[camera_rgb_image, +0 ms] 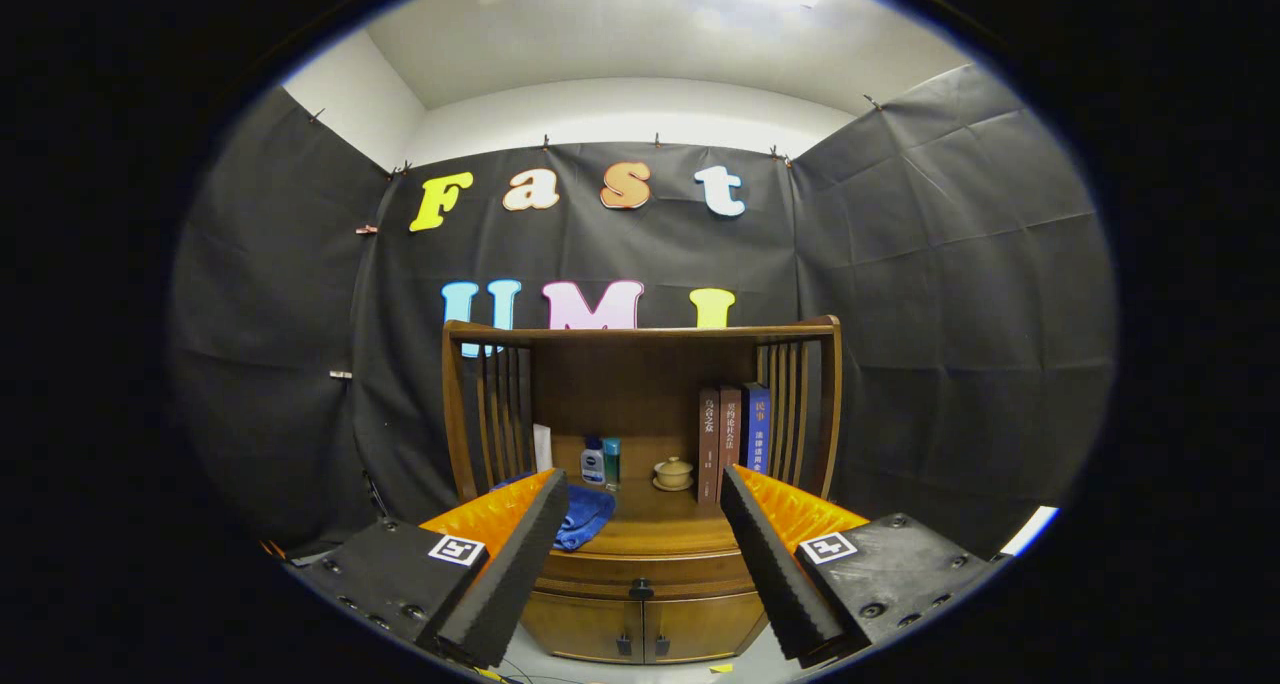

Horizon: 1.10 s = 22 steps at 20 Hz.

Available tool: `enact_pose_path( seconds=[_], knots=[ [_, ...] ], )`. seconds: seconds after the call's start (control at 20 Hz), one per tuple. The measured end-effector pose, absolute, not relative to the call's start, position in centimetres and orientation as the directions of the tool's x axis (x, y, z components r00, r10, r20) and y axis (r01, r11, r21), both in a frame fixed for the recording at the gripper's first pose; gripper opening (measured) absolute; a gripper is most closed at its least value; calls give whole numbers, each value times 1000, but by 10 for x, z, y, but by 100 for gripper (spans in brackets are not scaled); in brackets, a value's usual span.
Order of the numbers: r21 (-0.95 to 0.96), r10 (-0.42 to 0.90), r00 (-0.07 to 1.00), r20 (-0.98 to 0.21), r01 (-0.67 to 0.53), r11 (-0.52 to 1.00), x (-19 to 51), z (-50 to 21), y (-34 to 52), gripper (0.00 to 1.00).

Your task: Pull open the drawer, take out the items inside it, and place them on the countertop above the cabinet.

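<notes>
Low in the frame, the gripper (645, 524) holds its fingers wide apart on nothing. Between them, lower centre, sits the closed drawer (640, 571); its contents are hidden. Beyond, the countertop (650, 524) carries a blue cloth (585, 516) partly hidden by the left finger, small bottles (600, 461), a lidded cup (673, 473) and books (732, 439).

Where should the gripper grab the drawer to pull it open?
Grab the small dark knob in the middle of the drawer front, just under the countertop. Come straight at it from the front: the knob sticks out toward the open gripper, so the fingers can close on either side of it and pull back.
</notes>
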<state>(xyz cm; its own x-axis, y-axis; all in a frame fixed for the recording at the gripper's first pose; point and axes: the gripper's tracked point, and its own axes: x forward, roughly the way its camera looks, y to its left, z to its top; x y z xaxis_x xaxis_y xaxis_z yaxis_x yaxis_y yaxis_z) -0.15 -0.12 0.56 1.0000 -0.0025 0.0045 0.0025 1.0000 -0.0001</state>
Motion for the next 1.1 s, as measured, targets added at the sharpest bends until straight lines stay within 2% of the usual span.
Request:
enact_pose_path(
  seconds=[0.45, 0.8, 1.1],
  knots=[
    [-8, -1, 999, -52, 1, 1000, 13, -37, 1, 99],
    [-46, 3, 989, -149, -10, 999, 54, -131, 5, 99],
    [-4, 13, 964, -267, -15, 1000, 98, -224, 3, 98]
  ],
)
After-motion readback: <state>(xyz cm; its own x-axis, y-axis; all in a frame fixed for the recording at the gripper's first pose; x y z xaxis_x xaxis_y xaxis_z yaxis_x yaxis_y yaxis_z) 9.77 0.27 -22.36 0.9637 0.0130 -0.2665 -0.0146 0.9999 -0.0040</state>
